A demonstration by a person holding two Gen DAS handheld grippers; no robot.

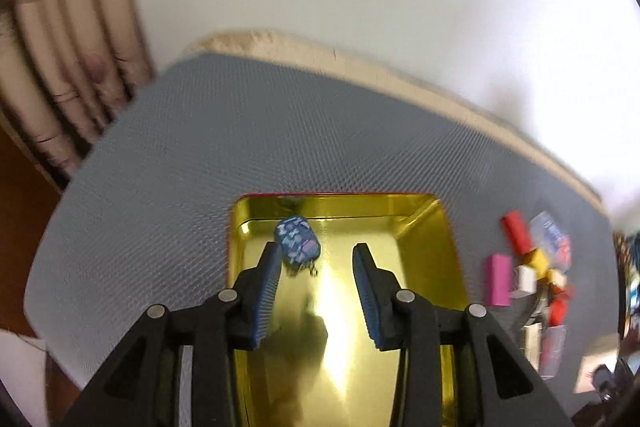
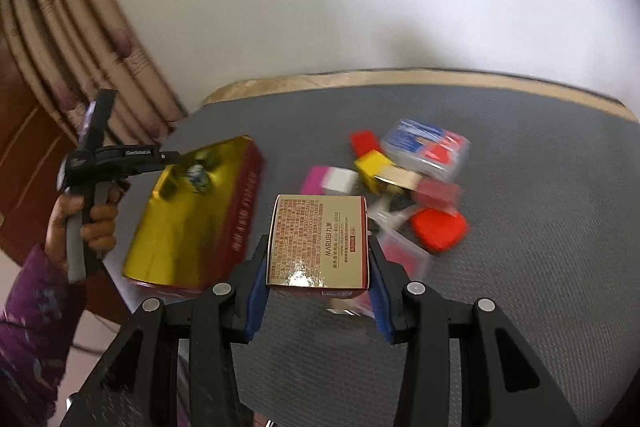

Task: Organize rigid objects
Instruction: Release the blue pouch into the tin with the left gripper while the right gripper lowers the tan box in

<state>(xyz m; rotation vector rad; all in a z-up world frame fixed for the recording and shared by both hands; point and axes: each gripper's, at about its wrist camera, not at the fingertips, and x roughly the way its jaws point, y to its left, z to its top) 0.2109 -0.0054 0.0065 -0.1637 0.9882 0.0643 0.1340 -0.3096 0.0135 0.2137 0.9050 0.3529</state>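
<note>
A gold-lined red tin tray (image 1: 428, 227) lies on the grey mat; it also shows in the right wrist view (image 2: 224, 227). My left gripper (image 1: 316, 251) is open above the tray, and a small blue patterned object (image 1: 298, 241) sits just beside its left finger, free of the pads. My right gripper (image 2: 318, 245) is shut on a gold-and-red MARUBI box (image 2: 318, 239), held above the mat to the right of the tray. The left gripper (image 2: 172, 157) also shows in the right wrist view, over the tray's far end.
A pile of small boxes lies right of the tray: a pink block (image 2: 316, 179), yellow block (image 2: 372, 165), red pieces (image 2: 438, 229), a blue-red packet (image 2: 426, 145). The pile also shows in the left wrist view (image 1: 520, 267). A curtain (image 2: 80, 59) hangs at the left.
</note>
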